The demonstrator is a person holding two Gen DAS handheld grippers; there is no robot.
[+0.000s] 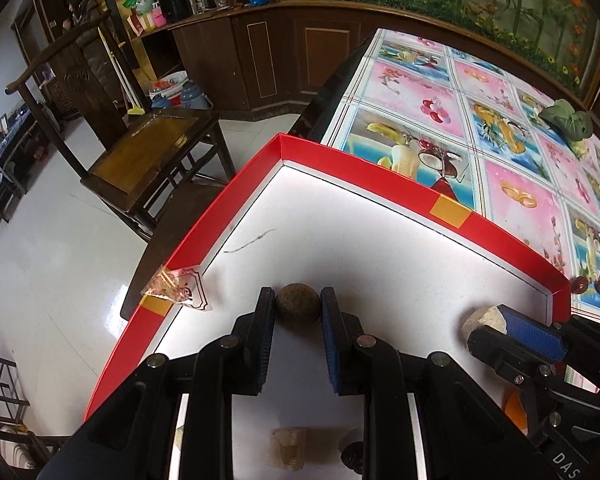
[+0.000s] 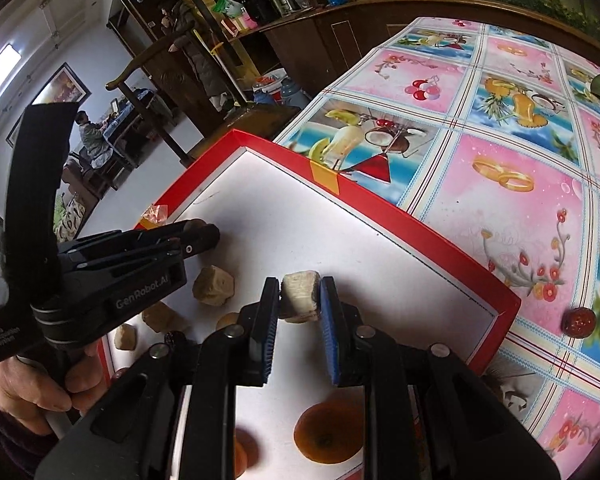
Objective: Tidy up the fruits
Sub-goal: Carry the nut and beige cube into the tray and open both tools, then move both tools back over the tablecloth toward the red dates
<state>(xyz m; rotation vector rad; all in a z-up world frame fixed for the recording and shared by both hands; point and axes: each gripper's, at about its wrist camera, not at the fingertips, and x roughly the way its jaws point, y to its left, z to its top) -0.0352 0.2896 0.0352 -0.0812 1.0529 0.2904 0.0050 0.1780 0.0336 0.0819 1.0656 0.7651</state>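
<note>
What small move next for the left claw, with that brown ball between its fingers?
Probably lower it a little and open. The left claw is closed on the round brown fruit above the bare white floor of the red tray, away from the walls. The right claw holds a pale chunk off to the side.
</note>
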